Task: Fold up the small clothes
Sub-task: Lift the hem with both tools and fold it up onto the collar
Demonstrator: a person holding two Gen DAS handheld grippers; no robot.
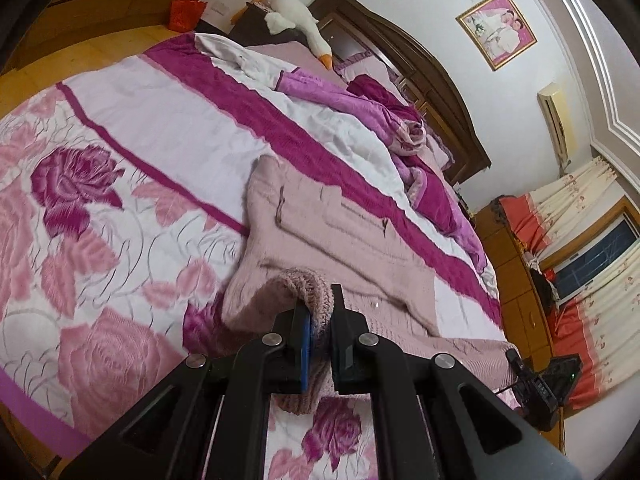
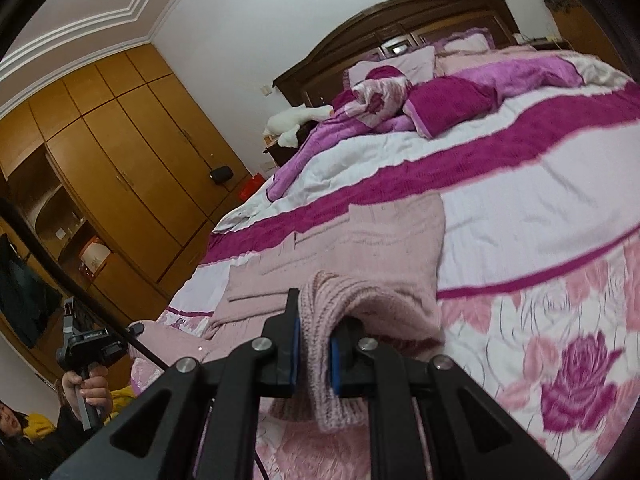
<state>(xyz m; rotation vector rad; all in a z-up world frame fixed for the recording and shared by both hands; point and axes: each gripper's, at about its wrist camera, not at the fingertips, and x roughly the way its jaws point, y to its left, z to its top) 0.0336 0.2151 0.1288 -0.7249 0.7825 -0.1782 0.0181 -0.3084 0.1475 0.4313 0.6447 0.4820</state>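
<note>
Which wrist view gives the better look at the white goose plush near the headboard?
The left wrist view: the goose plush shows its whole body, long neck and orange beak, lying beside the dark headboard. In the right wrist view the plush is smaller and partly hidden behind the rumpled bedding, with no beak visible.

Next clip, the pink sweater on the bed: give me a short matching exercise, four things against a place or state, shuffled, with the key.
Things:
1. left tool
2. pink sweater
3. goose plush
4. framed picture

Place or state:
A. hanging on the wall
B. lying beside the headboard
C. shut on a knitted sweater edge
D. spread on the floral bedspread

Pairs: 1-C, 2-D, 3-B, 4-A
</note>
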